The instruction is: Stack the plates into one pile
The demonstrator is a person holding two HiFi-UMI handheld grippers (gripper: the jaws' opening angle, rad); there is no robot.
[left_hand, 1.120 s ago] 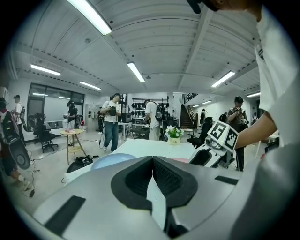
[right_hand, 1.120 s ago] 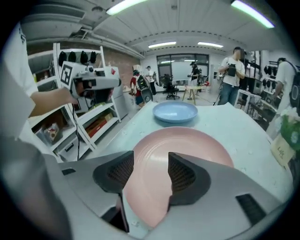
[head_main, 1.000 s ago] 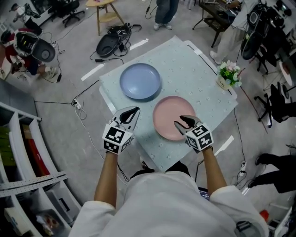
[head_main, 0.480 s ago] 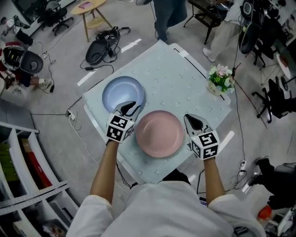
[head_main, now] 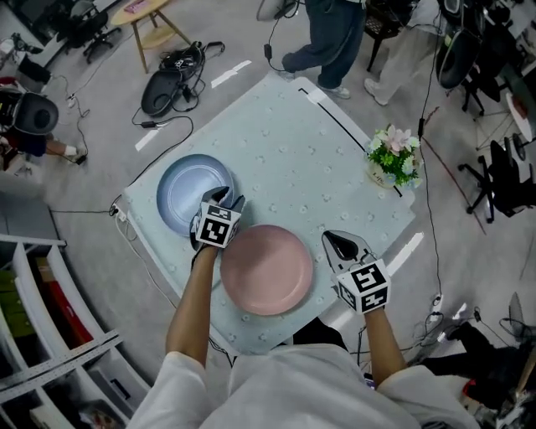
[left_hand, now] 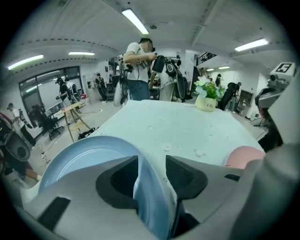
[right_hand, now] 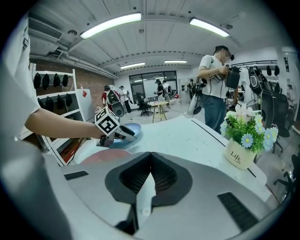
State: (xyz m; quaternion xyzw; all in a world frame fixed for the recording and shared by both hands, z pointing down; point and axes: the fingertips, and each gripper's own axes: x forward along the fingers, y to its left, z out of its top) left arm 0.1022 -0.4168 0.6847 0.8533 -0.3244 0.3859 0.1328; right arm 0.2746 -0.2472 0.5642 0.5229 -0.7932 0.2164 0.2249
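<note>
A blue plate (head_main: 186, 194) lies on the pale table (head_main: 318, 159) at its near left. A pink plate (head_main: 266, 268) lies beside it, close to the near edge. My left gripper (head_main: 226, 199) is at the blue plate's near right rim, and its jaws are opening. In the left gripper view the blue plate (left_hand: 79, 157) has its rim between the jaws of the left gripper (left_hand: 152, 159), and the pink plate (left_hand: 243, 157) shows at the right. My right gripper (head_main: 342, 245) hovers just right of the pink plate. In its own view the right gripper (right_hand: 151, 155) is shut and holds nothing.
A white pot of flowers (head_main: 389, 159) stands at the table's right edge. A person (head_main: 331, 33) stands at the far side. Shelves (head_main: 33, 276) run along the left. A stool (head_main: 142, 17) and a black bag (head_main: 163, 88) are on the floor beyond.
My left gripper has moved forward from the table's near edge onto the blue plate's rim and opened. The right gripper has shut and come off the pink plate's rim to its right.
</note>
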